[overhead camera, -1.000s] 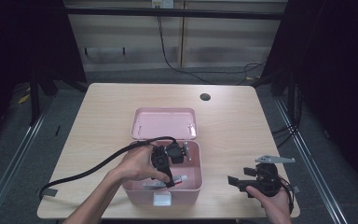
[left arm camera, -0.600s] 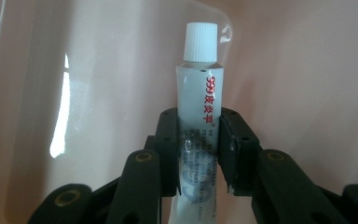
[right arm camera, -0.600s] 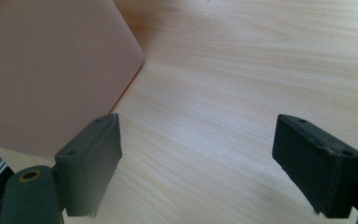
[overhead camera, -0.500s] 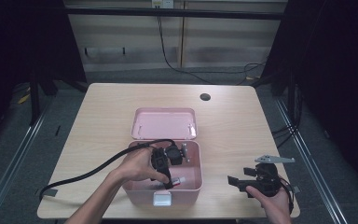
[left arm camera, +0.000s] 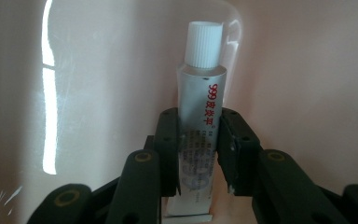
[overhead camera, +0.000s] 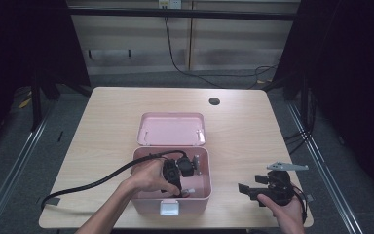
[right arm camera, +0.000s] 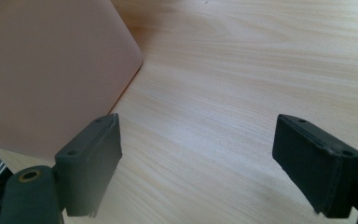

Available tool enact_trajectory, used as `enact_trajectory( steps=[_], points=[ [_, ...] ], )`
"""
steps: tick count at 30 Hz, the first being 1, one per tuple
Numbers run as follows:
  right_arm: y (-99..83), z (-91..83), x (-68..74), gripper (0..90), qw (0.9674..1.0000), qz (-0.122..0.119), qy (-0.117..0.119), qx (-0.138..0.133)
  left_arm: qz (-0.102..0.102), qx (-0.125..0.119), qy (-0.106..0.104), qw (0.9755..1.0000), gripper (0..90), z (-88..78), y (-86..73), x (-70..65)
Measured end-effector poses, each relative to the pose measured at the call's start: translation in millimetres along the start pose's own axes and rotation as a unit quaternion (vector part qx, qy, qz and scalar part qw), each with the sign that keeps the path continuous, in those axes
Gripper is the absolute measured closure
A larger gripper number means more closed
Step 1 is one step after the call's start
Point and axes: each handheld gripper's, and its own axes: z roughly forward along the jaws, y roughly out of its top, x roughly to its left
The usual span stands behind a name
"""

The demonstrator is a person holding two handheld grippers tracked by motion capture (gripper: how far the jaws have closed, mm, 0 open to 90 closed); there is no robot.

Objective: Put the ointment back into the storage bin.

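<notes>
Left gripper view: ointment tube [left arm camera: 200, 112], light, soft, clamped mid-body by left tongs [left arm camera: 198, 154] inside pink box [overhead camera: 202, 192]; right tongs [right arm camera: 212, 163] open, empty.

Both arms bare, no sleeves. Left matte-black two-jaw gripper [overhead camera: 177, 176]: ribbed thick black cable, brass-ringed pivot screws on link arms, flat rectangular fingers [left arm camera: 168, 154]. Right matte-black two-jaw gripper [overhead camera: 253, 191]: grey three-cornered top plate, thin black cable, blocky fingers [right arm camera: 95, 156].
</notes>
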Motion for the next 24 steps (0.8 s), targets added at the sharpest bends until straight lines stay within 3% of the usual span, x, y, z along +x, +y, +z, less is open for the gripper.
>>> enact_trajectory(
  steps=[24],
  points=[
    [0.0,-0.1,0.0,15.7,1.0000,-0.001,-0.001,0.000,0.006,0.028,-0.014,0.9995,69.9,21.2,2.4,5.1]
  ],
)
